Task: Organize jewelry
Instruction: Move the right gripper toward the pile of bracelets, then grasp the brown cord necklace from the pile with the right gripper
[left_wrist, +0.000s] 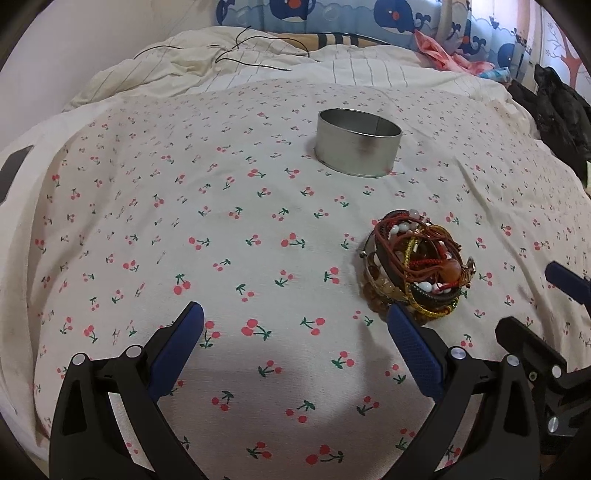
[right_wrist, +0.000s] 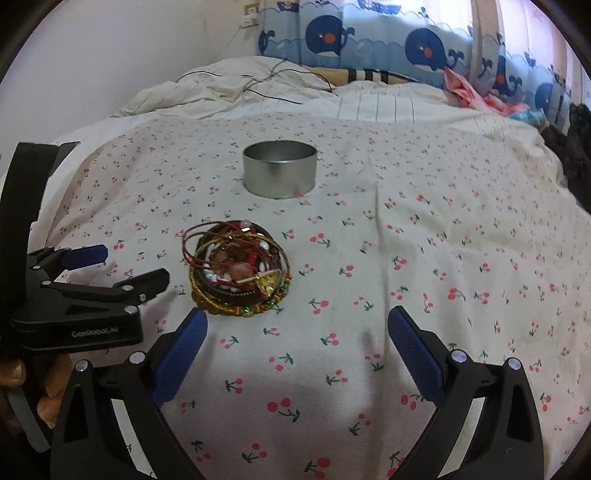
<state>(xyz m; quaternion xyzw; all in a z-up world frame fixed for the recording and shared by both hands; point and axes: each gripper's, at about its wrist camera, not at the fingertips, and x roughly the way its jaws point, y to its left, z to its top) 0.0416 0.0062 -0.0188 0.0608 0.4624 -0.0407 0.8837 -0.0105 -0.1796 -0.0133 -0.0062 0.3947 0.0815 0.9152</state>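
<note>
Both the left claw (left_wrist: 295, 321) and right claw (right_wrist: 297, 325) gape, released, near the bracelet pile (right_wrist: 238, 267); the tin (right_wrist: 279, 168) seems empty.

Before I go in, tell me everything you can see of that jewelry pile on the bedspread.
The jewelry pile is a tangled round heap of bangles, beaded bracelets and red-brown cords, with white and amber beads and gold-coloured braid. It lies on the cherry-print bedspread, in front of the round metal tin and apart from it. Nothing grips it: the left tool and right tool are both open, short of it.
</note>
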